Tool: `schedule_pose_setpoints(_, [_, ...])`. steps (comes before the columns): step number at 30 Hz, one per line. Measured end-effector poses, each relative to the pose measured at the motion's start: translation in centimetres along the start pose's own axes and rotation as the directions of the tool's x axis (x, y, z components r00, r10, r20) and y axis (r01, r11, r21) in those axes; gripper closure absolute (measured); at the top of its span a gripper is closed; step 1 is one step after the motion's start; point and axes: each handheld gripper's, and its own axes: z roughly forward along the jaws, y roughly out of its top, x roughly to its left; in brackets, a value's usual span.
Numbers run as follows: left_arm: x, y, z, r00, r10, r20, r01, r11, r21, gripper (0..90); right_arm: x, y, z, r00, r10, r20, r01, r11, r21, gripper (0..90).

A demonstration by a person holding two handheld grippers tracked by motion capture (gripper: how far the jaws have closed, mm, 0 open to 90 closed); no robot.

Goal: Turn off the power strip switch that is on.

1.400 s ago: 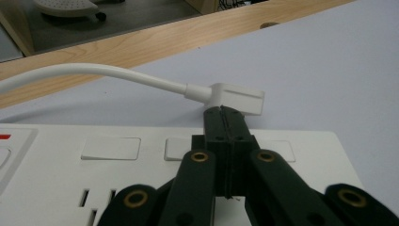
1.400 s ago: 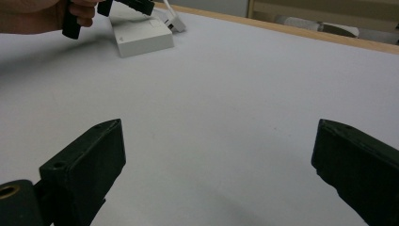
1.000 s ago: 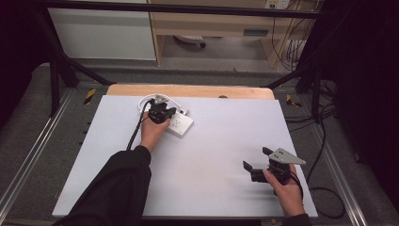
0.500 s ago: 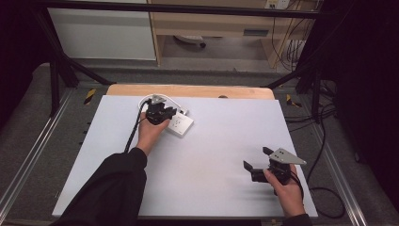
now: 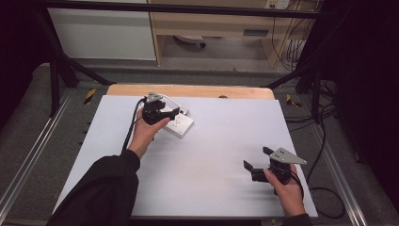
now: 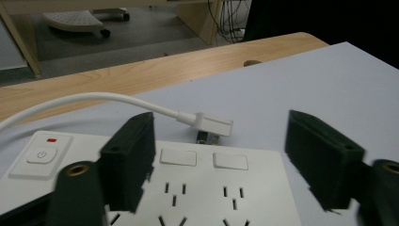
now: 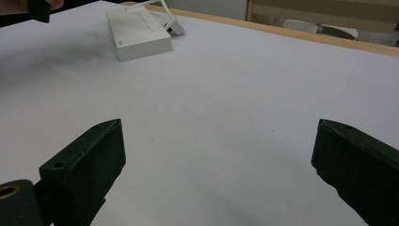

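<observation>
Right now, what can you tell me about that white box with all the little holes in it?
It is a white power strip that looks like plastic, lying flat on the pale tabletop near the far edge. Its top has rows of plug slots, two blank square buttons and a power button beside a small red mark. A white cable's plug is at its far side. The left gripper hovers above it, jaws open.

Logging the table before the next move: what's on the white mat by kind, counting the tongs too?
Power strip: 1
White cable with plug, at the strip's far edge: 1
Tongs: 2, the left tongs open over the strip, the right tongs open above bare mat
Total: 4
</observation>
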Motion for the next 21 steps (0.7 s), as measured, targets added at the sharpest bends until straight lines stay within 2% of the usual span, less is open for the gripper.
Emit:
schedule_pose_setpoints(4, [-0.3,0.3,-0.6,0.9999,0.0,0.014,0.0,1.0,0.008,12.9,0.0,0.0,0.0,1.0,0.001,0.0,-0.001,1.0,-0.002,3.8])
schedule_pose_setpoints(8, [-0.8,0.6,-1.4,0.9994,-0.003,0.036,0.003,1.0,-0.003,8.4,0.0,0.0,0.0,1.0,0.001,-0.002,-0.001,1.0,0.0,3.8])
schedule_pose_setpoints(10, [-0.9,0.6,-1.8,0.999,-0.01,0.043,0.011,0.9995,-0.03,8.6,0.0,0.0,0.0,1.0,0.001,-0.004,-0.001,1.0,0.0,3.8])
schedule_pose_setpoints(13, [-1.2,0.7,-2.4,0.9985,-0.014,0.052,0.017,0.9989,-0.045,8.5,0.1,0.0,0.0,1.0,0.001,-0.004,-0.001,1.0,0.0,3.8])
schedule_pose_setpoints(21, [-1.2,0.6,-4.1,0.9981,-0.019,0.059,0.022,0.9985,-0.05,8.7,0.1,0.0,0.1,1.0,0.006,-0.005,-0.006,1.0,0.001,3.8])
